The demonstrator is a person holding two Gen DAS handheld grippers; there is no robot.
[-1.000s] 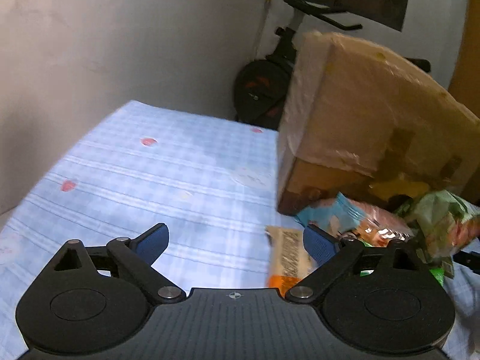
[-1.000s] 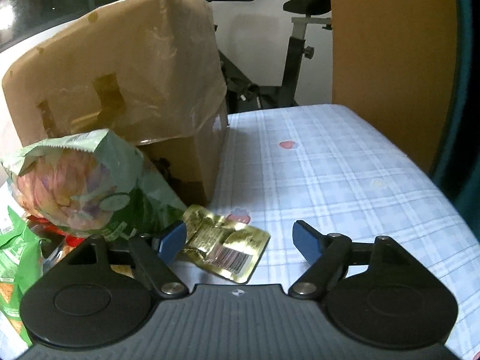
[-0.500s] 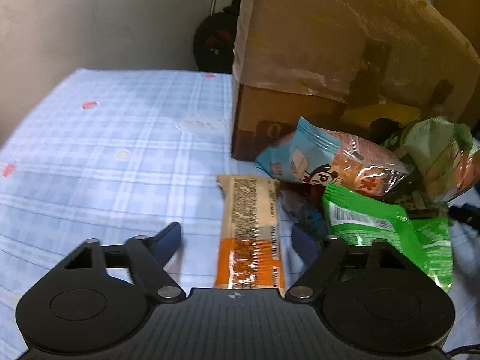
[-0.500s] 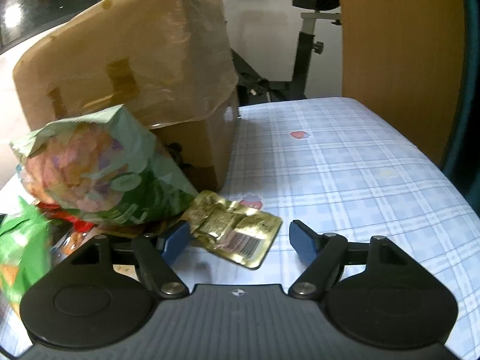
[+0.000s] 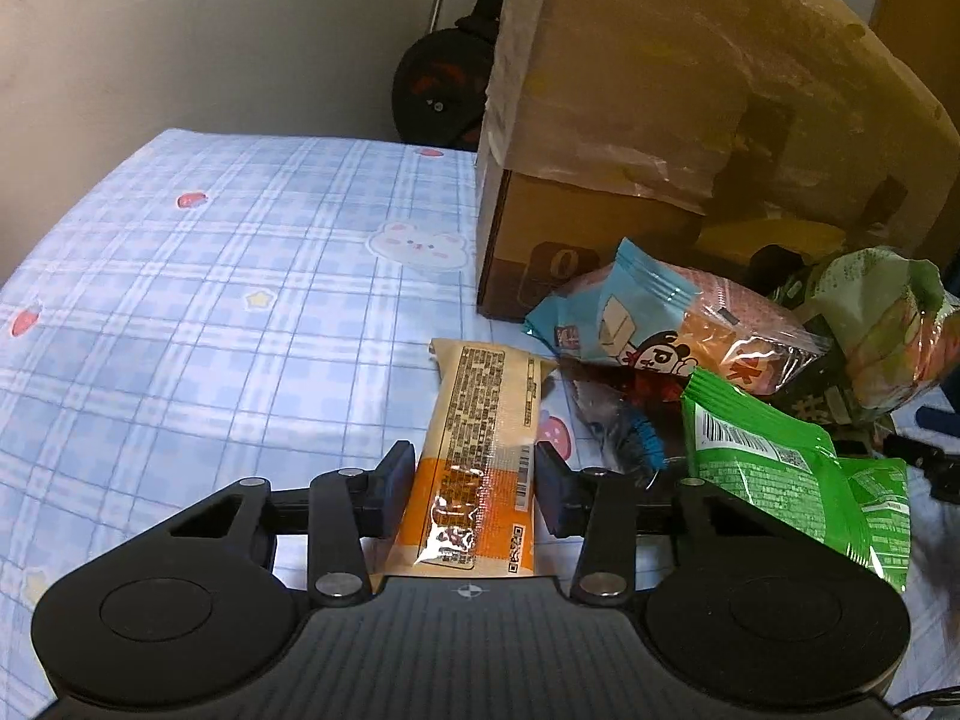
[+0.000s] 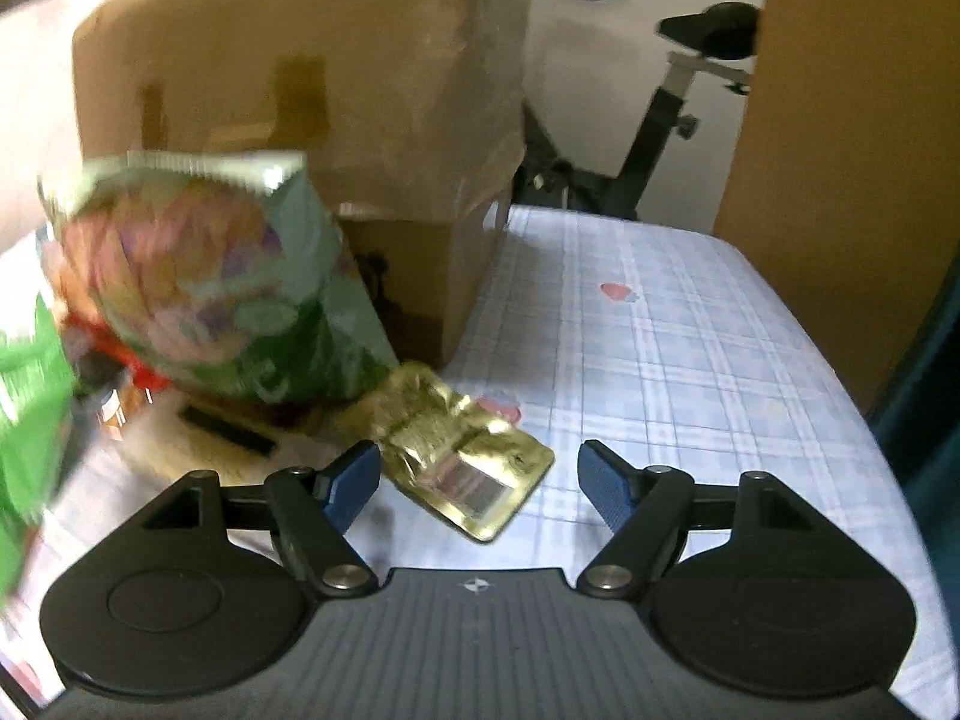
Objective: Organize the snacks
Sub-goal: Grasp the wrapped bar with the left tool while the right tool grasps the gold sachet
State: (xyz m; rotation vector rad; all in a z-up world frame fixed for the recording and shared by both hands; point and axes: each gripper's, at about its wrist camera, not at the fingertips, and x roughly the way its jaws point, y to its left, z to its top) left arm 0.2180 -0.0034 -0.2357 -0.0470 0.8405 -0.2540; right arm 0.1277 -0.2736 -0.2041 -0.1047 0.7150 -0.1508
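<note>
Apparently left tongs (image 5: 474, 495) around snack bar (image 5: 480, 456).

The right hand-held gripper (image 6: 479, 483) hovers with its jaws spread wide over a crumpled gold packet (image 6: 462, 453) on the blue plaid table (image 6: 690, 360). Left of the packet, a blurred green snack bag (image 6: 210, 282) leans before a cardboard box (image 6: 312, 72).

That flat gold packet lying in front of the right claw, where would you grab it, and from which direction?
Take the gold packet across its near corner, the end with the barcode, coming in low from the camera side. It lies flat and crinkled on the checked cloth, with that end pointing toward the open right gripper. Its far end sits tucked against the green bag, so that side looks crowded.
</note>
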